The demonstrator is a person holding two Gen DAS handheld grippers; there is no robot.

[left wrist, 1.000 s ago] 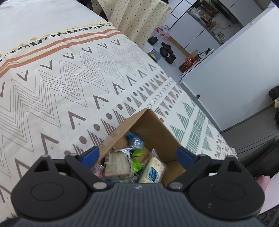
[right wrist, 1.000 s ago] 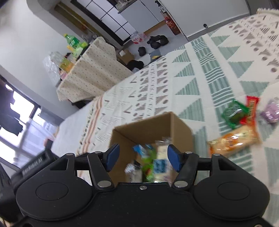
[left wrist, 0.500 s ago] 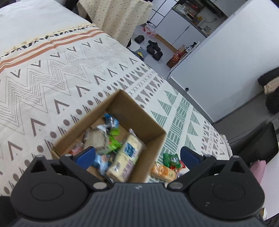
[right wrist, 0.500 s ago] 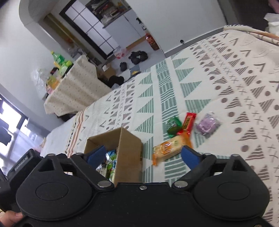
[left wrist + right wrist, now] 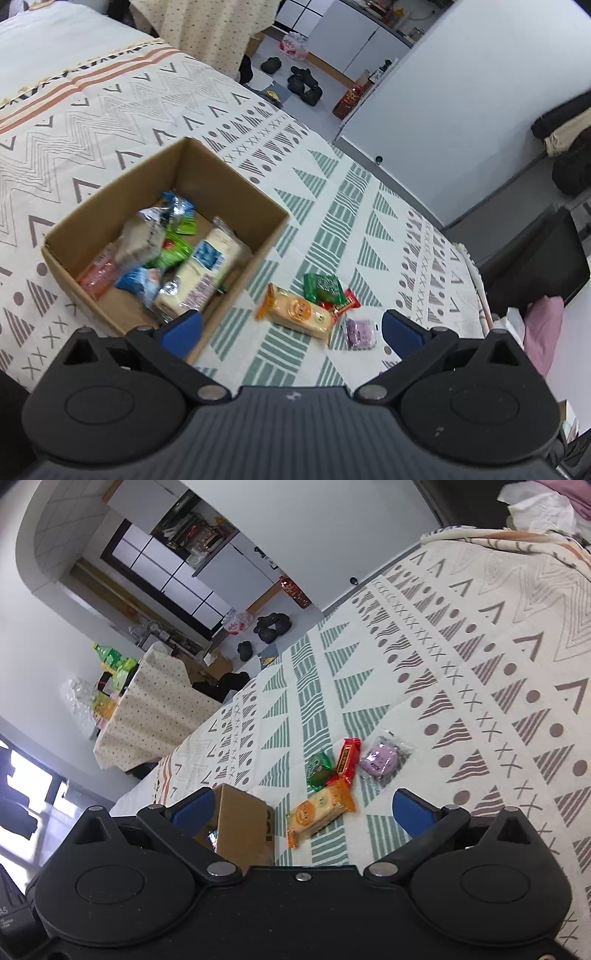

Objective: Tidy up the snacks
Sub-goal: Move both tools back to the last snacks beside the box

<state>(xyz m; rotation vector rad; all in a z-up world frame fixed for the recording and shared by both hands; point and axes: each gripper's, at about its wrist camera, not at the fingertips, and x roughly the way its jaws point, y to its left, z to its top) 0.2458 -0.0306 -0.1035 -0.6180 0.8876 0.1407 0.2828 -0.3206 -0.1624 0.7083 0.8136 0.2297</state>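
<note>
Snacks: four loose on the patterned bed cover (image 5: pixel 369 229) just beside the cardboard box (image 5: pixel 236 184). Orange cracker pack (image 5: pixel 319 810) lying flat, long axis diagonal, one end toward the box; red bar (image 5: pixel 347 760) likewise diagonal (print unreadable). Left hand-held gripper (image 5: pixel 291 326) spread, empty. Right hand-held gripper (image 5: pixel 303 808) opening, nothing between.

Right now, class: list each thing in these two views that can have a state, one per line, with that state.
Cardboard box: open-topped, part filled with snacks.
Orange cracker pack: sealed, flat on the bedspread, outside the box.
Green packet: on the bedspread, against the crackers.
Red bar: lying on the bedspread.
Purple sweet pack: lying apart from the others.
Left gripper: open, empty.
Right gripper: jaws opening, nothing between them.
</note>
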